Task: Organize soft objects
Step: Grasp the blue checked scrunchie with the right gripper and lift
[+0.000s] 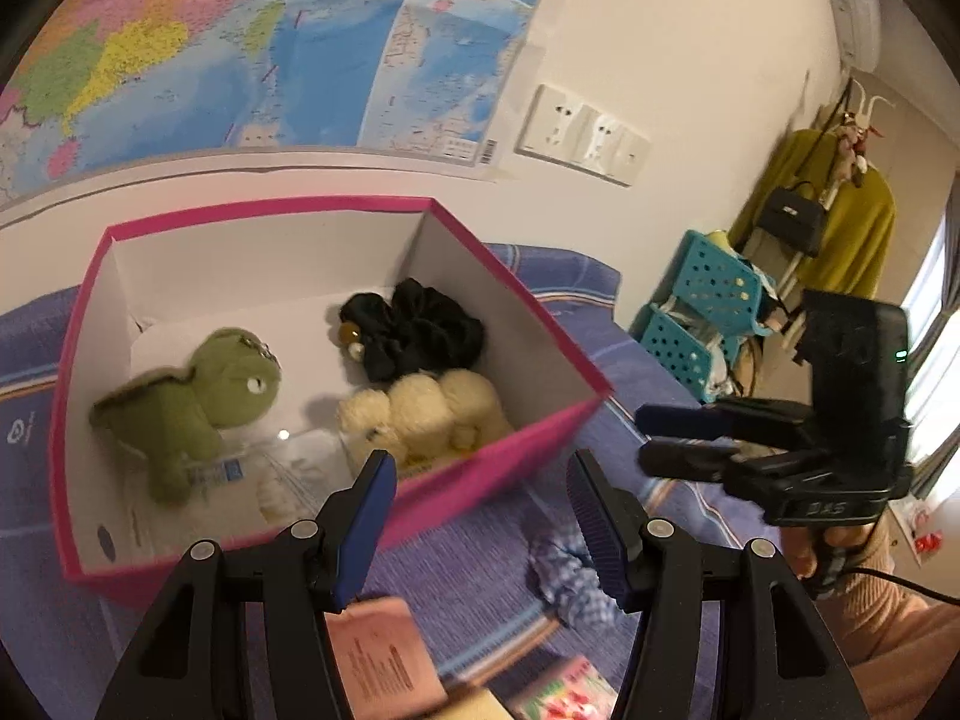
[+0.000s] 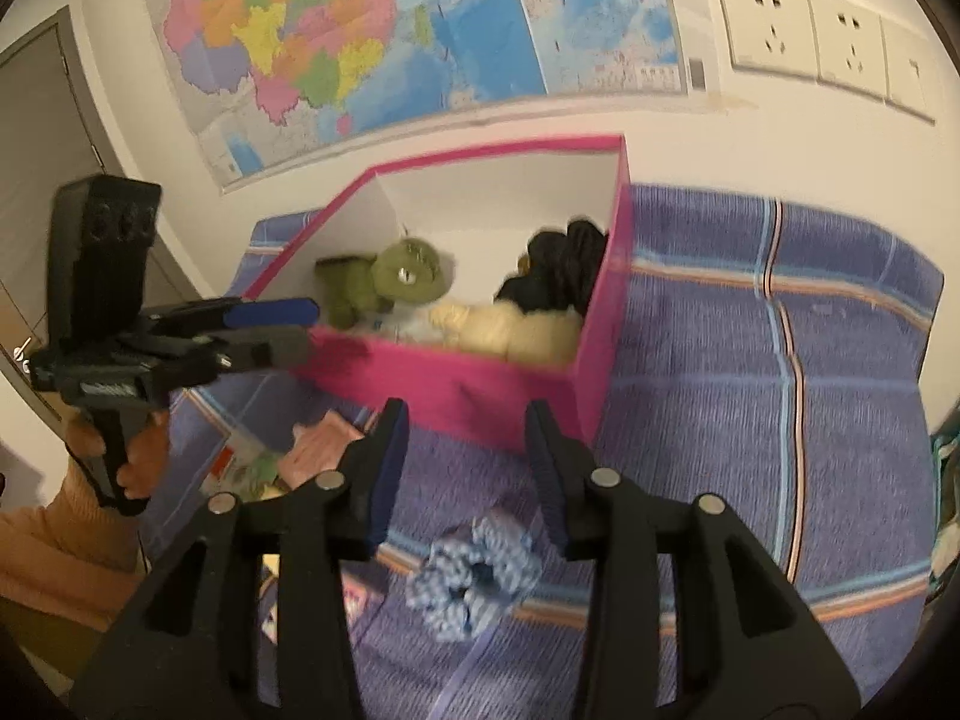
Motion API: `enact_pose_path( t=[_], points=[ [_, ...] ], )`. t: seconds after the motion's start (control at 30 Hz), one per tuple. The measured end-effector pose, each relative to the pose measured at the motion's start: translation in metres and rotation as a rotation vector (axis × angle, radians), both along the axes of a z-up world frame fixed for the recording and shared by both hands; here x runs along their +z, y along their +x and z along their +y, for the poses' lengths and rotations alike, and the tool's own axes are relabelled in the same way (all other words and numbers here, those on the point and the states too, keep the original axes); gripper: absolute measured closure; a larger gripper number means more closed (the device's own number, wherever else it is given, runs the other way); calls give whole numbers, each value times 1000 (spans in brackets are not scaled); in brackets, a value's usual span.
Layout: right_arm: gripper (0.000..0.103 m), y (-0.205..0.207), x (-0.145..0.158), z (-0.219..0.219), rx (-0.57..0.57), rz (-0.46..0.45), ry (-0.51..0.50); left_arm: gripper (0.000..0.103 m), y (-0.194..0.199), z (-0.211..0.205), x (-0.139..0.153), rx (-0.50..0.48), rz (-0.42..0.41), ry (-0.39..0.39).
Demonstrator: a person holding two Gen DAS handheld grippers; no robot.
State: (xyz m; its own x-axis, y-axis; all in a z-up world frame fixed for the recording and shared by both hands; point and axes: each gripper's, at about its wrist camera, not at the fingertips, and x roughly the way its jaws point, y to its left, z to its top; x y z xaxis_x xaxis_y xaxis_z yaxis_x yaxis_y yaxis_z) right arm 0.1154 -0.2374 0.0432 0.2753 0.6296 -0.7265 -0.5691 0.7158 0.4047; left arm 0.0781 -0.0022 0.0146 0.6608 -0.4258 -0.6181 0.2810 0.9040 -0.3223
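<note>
Left gripper (image 1: 480, 516) fingers apart; right gripper (image 2: 468, 468) fingers apart above blue scrunchie (image 2: 474, 576), whole only in the right wrist view.

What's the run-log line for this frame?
left gripper: open, empty | right gripper: open, above blue scrunchie | pink box: green plush, cream plush, black scrunchie

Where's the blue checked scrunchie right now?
The blue checked scrunchie lies on the purple bedspread, outside the pink box, in front of its near wall. In the right wrist view, it sits just below the open right gripper.
</note>
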Motion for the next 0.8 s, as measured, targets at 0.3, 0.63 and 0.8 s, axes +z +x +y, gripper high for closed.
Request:
enact_pose_path(
  t=[0.3, 0.63, 0.8],
  points=[
    [60, -20, -44, 0, 12, 117, -78, 42, -23, -26, -22, -67, 56, -10],
    [60, -15, -72, 4, -8, 166, -111, 42, -28, -35, -47, -92, 128, -25],
    [74, -15, -75, 8, -5, 157, -125, 42, -27, -37, -56, -96, 160, -35]
  ],
)
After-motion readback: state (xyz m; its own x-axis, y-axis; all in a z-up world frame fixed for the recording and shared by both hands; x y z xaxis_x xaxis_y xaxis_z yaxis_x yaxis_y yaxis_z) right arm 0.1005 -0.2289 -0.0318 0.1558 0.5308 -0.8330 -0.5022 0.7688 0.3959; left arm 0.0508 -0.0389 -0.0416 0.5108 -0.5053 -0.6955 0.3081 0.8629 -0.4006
